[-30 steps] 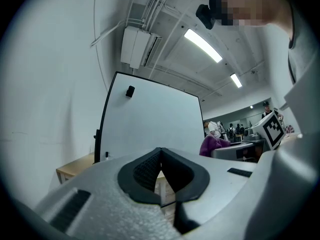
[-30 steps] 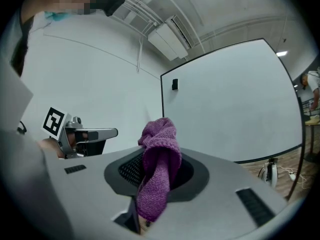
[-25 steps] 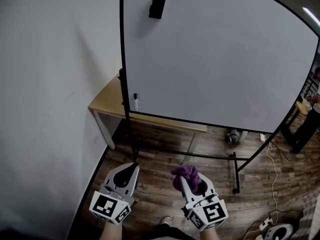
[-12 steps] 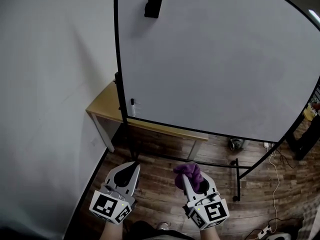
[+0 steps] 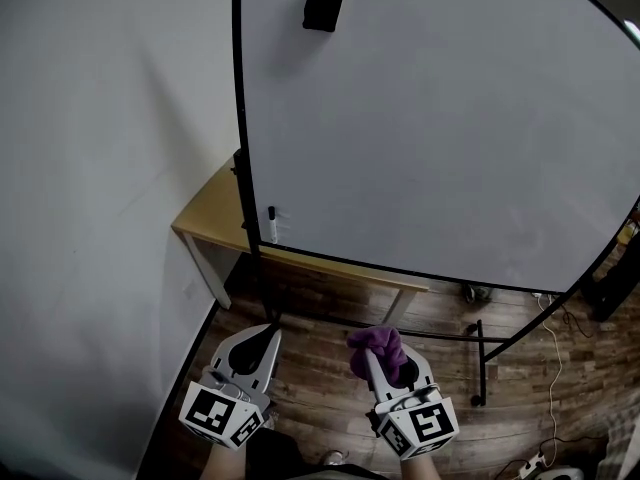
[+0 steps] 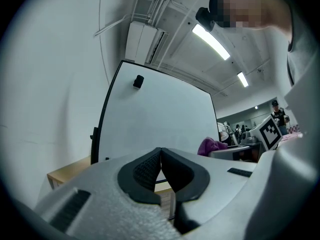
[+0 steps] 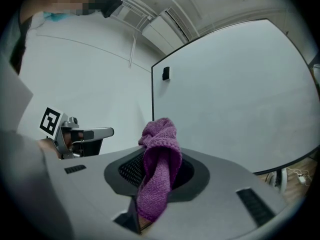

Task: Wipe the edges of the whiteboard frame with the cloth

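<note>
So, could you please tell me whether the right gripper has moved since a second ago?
Yes: the right gripper, shut on the cloth, is nearer the whiteboard stand's crossbar.

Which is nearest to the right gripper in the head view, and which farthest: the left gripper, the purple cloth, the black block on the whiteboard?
1. Purple cloth, clamped in the right gripper.
2. Left gripper, alongside on its left.
3. Black block, high on the whiteboard ahead.

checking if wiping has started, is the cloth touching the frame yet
No, the cloth is clamped in the right gripper, held low and well apart from the frame.
</note>
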{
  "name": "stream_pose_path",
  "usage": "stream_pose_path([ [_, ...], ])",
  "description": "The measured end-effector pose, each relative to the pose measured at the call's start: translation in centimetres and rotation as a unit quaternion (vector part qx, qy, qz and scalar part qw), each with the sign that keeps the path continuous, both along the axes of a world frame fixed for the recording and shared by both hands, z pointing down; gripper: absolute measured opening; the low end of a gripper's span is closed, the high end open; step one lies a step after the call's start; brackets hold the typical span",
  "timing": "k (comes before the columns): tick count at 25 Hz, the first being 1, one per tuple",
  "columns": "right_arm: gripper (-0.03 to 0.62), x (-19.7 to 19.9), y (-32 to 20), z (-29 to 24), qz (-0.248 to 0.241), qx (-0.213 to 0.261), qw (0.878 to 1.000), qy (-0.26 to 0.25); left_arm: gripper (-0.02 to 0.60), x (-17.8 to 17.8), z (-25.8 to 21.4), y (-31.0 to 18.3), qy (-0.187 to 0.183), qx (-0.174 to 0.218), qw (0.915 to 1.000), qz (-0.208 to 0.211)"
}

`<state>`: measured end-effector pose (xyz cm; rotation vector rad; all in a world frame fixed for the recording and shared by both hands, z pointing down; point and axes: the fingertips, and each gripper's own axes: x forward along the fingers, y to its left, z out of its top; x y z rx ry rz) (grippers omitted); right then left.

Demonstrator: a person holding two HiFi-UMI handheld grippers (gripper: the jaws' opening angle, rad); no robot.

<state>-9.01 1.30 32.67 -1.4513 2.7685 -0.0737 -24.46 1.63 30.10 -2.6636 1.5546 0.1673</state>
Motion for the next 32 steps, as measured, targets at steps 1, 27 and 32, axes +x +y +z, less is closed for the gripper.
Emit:
stream_pose_path([
  [1,0.086,-0.6,-0.6,0.1,0.004,-0.001,1.0,-0.001,0.017,-0.5,0.0,-0.6,-0.001,0.001,1.0,0.005],
  [27,0.086,-14.2,-12.6,0.8,0.123,-0.006,0.992,-0.003,0.017,-13.0,0.4,-16.2,-0.002,-0.004,0.9907,0.136],
  [32,0.086,-15.3,-13.4,1.4,0.143,-0.009,0.99,0.0,0.017,-14.0,0.8,-17.4,-0.007,-0.004,0.988,0.154],
])
